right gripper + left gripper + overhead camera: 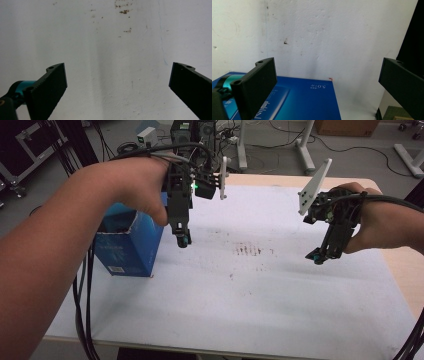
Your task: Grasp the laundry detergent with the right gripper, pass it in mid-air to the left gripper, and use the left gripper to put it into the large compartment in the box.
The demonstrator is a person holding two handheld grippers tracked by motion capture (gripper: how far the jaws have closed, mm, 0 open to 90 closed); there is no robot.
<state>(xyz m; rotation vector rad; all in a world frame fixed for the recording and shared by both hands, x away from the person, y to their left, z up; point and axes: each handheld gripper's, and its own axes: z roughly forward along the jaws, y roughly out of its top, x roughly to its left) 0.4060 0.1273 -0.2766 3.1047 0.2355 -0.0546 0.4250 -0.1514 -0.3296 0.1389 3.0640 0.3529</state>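
Note:
A blue cardboard box (129, 247) stands upright at the left of the white table cover (240, 290), its top flaps torn open. My left gripper (183, 240) hangs just right of the box, above the cover, jaws wide apart and empty. In the left gripper view the box's printed blue side (307, 100) lies below the open left gripper (327, 85). My right gripper (318, 256) hovers over the right part of the cover, open and holding nothing. In the right gripper view the open right gripper (117, 87) faces bare white cover (112, 50).
Brown stains (252, 251) mark the middle of the cover. The wooden table edge (407, 280) shows on the right. Black cables (82, 320) hang off the front left. Behind the table stand equipment, stands and floor cables (240, 145).

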